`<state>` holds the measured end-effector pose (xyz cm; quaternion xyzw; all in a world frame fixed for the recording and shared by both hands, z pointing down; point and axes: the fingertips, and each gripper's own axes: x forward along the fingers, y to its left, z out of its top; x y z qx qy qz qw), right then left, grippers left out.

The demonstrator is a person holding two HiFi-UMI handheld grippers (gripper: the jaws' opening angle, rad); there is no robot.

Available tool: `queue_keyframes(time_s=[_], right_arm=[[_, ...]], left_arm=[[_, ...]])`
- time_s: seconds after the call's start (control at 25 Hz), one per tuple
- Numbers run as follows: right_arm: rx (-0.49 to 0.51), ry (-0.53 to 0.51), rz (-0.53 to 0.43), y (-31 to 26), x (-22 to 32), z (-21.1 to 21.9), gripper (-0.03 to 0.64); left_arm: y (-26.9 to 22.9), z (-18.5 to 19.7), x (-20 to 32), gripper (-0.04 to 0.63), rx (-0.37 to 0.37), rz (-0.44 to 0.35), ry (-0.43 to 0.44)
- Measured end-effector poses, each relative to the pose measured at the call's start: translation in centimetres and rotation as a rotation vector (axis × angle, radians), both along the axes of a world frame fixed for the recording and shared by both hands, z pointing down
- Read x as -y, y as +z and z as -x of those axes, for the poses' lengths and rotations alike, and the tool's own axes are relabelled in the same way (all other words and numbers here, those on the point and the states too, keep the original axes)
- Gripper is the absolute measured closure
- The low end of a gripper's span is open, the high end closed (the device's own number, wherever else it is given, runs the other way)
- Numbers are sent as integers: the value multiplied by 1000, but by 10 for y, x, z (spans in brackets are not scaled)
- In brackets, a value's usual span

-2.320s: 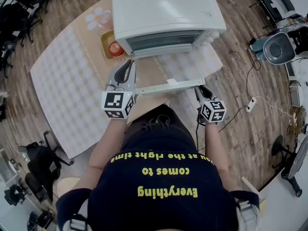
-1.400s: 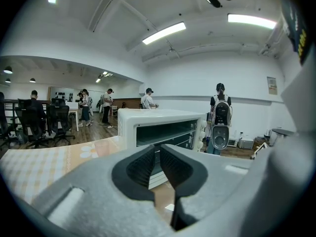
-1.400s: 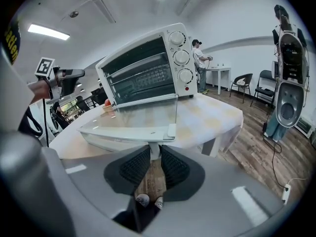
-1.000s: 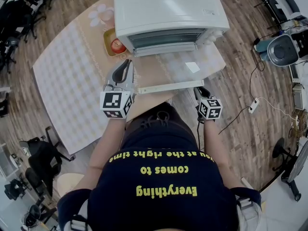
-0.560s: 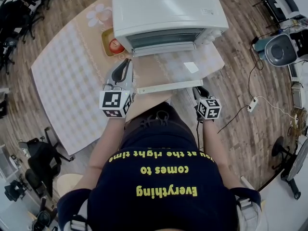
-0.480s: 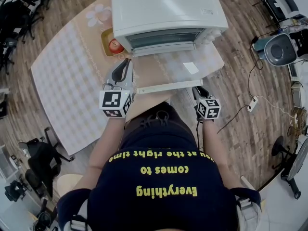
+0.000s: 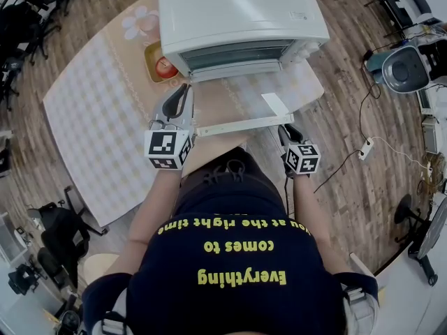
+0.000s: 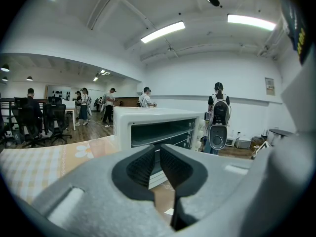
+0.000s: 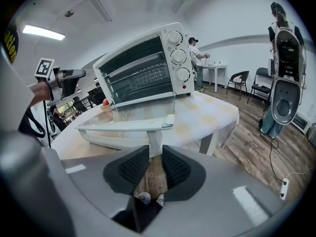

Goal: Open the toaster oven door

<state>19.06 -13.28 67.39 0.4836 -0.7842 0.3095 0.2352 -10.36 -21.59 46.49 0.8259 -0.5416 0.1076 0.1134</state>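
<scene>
The white toaster oven (image 7: 241,12) stands on the table with its glass door (image 7: 237,103) swung down flat toward me. The door's white handle bar (image 7: 241,124) runs along its front edge. My right gripper (image 7: 283,131) sits at the handle's right end. In the right gripper view the handle (image 9: 123,127) and its end post lie just past the jaw tips. The right gripper's (image 9: 155,157) jaws are opening and nothing is pressed between the pads. My left gripper (image 7: 186,89) hovers over the table left of the door, shut and empty. In its own view the left gripper (image 8: 157,154) faces the oven (image 8: 158,127).
A small dish with a red fruit (image 7: 164,65) sits at the oven's left front corner. The table's near edge (image 7: 209,149) is right in front of my body. A power strip (image 7: 363,149) and cables lie on the floor at the right, near a grey device (image 7: 405,65).
The door stays down flat. My right gripper has shifted slightly left along the handle's right end. The left gripper has held its place.
</scene>
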Motion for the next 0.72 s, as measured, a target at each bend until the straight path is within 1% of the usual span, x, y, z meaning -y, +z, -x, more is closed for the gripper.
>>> queue_keyframes(time_s=[0.24, 0.48, 0.72], right_arm=[[28, 6, -15, -7, 3, 1, 514], [14, 1, 5, -5, -2, -1, 511], [-21, 21, 25, -3, -7, -14, 511]], left_arm=[[4, -1, -1, 561, 3, 8, 2], [3, 1, -1, 561, 0, 5, -1], [3, 0, 0, 561, -4, 3, -1]])
